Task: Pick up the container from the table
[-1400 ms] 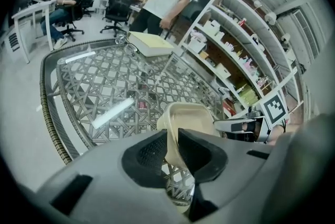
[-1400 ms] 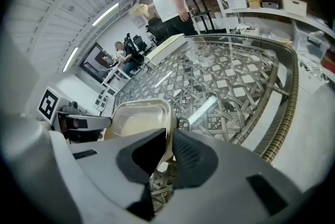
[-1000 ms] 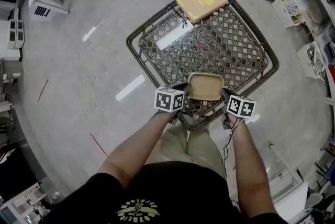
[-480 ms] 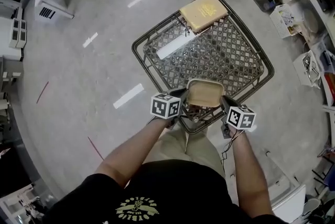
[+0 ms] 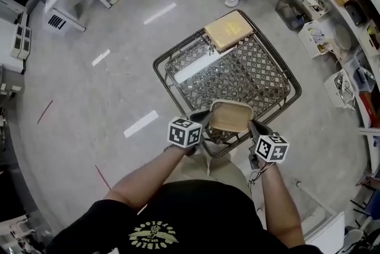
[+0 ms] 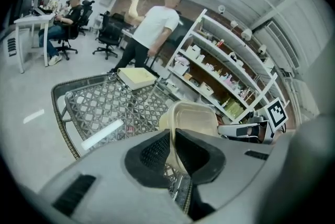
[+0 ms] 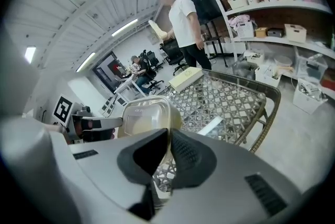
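While gripping from opposite sides, the left tongs (image 5: 203,121) and right tongs (image 5: 254,126) are each pinching a thin side wall of the container (image 5: 230,116). Their jaws are nearly together on the plastic, so the load is hanging level between them. It is hovering over the near edge of the wire-mesh table (image 5: 261,78), seemingly clear of the surface. The container is showing as a shallow beige tub with rounded corners, apparently open and empty, its thin walls looking light and liable to flex. A tan box (image 5: 228,30) is sitting at the far corner.
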A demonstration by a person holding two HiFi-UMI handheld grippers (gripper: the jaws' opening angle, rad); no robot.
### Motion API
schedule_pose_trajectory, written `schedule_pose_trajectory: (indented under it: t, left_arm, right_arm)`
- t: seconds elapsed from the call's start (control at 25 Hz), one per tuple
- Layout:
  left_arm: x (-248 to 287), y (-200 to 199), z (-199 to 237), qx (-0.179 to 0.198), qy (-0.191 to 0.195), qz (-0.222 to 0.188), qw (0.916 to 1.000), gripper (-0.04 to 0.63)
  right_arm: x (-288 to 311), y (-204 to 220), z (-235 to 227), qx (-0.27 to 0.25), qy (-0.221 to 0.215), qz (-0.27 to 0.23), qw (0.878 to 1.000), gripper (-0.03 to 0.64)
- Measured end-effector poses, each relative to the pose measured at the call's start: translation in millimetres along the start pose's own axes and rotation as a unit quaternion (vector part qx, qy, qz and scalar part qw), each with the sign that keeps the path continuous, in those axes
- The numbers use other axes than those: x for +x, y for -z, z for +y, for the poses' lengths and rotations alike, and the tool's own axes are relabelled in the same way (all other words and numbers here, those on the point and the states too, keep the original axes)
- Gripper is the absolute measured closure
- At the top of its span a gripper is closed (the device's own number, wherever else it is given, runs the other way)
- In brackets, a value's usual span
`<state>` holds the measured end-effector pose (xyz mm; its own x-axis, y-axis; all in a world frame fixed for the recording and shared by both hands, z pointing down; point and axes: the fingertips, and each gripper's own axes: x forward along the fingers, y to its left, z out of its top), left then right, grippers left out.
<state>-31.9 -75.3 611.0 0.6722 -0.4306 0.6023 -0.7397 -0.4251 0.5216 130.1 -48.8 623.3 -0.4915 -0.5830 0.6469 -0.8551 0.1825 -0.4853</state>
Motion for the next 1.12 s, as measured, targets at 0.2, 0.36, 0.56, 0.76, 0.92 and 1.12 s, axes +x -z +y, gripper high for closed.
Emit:
schedule_pose_trajectory:
  t: [0.2,0.36,0.56,0.76,0.92,1.12]
  left_arm:
    - [-23.0,-15.7,-16.7,0.022,0.014,-0.029,0.9993,0.561]
    - [-42.8,-34.3,-30.3,0.037,0.013,-0.048,0.9981,0.561]
    - [-60.9,-60.0,-46.1,0.069,0.024,-0.070,0.9948,0.561]
    - [-84.4,-86.1,-61.4,0.092,0.028,-0.096,0.9907,0.561]
    - [-102.3,-103.5,-71.1,0.116,0.026,-0.121,0.9855,0.561]
    - [-112.9,-119.1,-81.0,0.139,0.026,-0.141,0.9799,0.561]
  right_arm:
    - [-17.9,-10.8,14.8,-0.007,-0.003,-0.019,1.000,0.591]
    - [-34.1,-22.4,31.3,-0.015,-0.007,-0.037,0.999,0.591]
    - [-55.5,-49.2,48.9,-0.033,-0.010,-0.068,0.997,0.591]
    - [-79.5,-75.2,72.1,-0.060,-0.014,-0.099,0.993,0.591]
    - [-94.4,-90.6,89.1,-0.080,-0.016,-0.126,0.989,0.591]
    - [-106.3,-101.9,98.1,-0.092,-0.010,-0.150,0.984,0.591]
